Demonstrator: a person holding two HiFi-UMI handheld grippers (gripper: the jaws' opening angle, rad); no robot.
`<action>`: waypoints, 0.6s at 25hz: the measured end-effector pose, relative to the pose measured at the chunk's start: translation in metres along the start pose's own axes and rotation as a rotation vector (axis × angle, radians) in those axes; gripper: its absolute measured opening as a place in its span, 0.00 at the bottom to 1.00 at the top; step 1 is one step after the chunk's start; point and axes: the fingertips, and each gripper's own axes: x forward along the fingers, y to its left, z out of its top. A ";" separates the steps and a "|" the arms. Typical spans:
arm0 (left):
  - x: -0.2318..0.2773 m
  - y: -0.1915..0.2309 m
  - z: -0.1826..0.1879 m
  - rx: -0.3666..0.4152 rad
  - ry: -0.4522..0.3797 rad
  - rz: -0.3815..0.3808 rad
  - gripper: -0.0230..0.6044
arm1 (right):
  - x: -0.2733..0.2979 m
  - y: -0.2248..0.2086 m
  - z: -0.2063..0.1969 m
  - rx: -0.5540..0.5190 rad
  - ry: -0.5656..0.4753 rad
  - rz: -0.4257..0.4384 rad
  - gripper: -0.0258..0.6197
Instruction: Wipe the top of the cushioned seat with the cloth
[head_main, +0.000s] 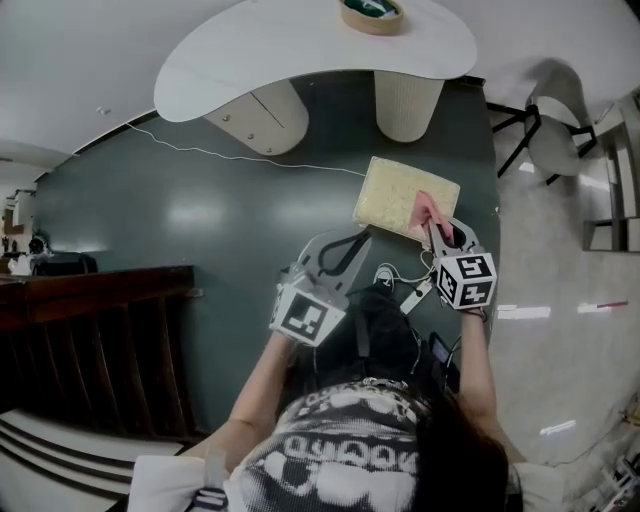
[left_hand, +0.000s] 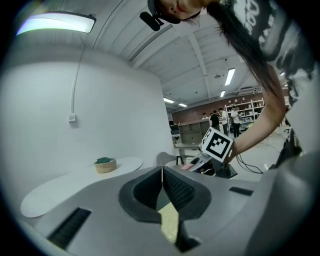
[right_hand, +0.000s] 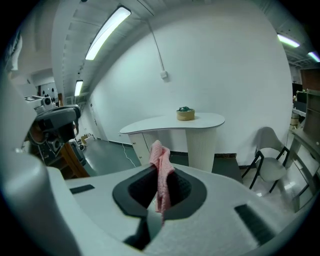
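The cushioned seat (head_main: 395, 197) is a pale yellow square on the dark green floor, below the white table. A pink cloth (head_main: 431, 208) lies bunched over its near right edge, and my right gripper (head_main: 435, 228) is shut on it. In the right gripper view the cloth (right_hand: 161, 176) stands up pinched between the dark pads. My left gripper (head_main: 360, 240) hovers just left of the seat's near corner, shut with nothing in it. In the left gripper view its jaws meet at a thin line, with a strip of the seat (left_hand: 169, 221) showing below them.
A white curved table (head_main: 300, 50) on two ribbed pedestals stands beyond the seat, with a small bowl (head_main: 372, 14) on top. A white chair (head_main: 555, 130) is at the right. A dark wooden railing (head_main: 90, 300) runs along the left. A thin cable (head_main: 230, 155) crosses the floor.
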 end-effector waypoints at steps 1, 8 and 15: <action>0.002 0.000 -0.004 0.003 0.011 0.002 0.05 | 0.007 -0.003 -0.004 0.002 0.010 0.006 0.05; 0.017 0.018 -0.037 0.015 0.052 0.002 0.05 | 0.064 -0.020 -0.029 0.054 0.069 0.030 0.05; 0.046 0.047 -0.078 -0.007 0.053 -0.038 0.05 | 0.133 -0.041 -0.043 0.120 0.097 0.011 0.05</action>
